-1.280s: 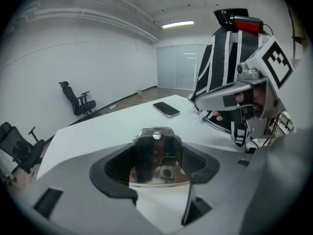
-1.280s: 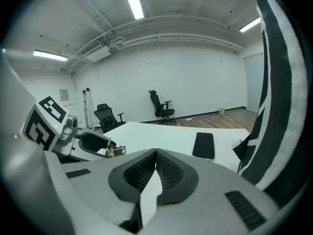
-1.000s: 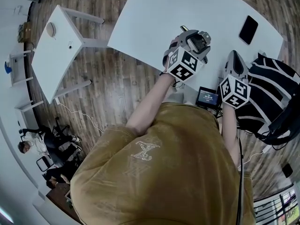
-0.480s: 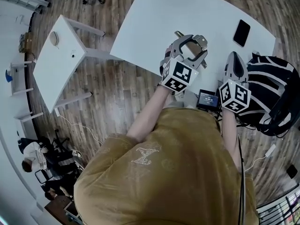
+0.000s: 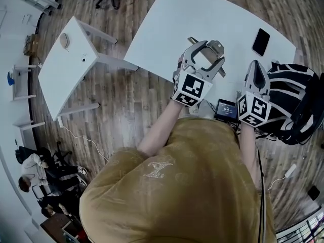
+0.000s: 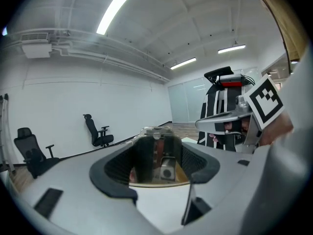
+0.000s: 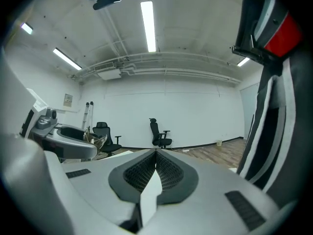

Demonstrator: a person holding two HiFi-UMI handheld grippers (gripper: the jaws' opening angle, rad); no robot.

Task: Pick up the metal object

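A shiny metal object sits clamped between the dark pads of my left gripper. In the head view the left gripper is held above the near edge of the white table, its jaws spread wide around the object. The right gripper view shows the same object glinting at the far left. My right gripper hangs to the right, near the table's edge. Its pads meet with nothing between them.
A black phone lies on the table's far right. A black-and-white striped bag stands right of my right gripper, and a small screen device sits below. A smaller white table stands to the left on the wooden floor.
My left gripper has tilted and shifted slightly down and left with the metal object still in it. The right gripper has stayed nearly in place.
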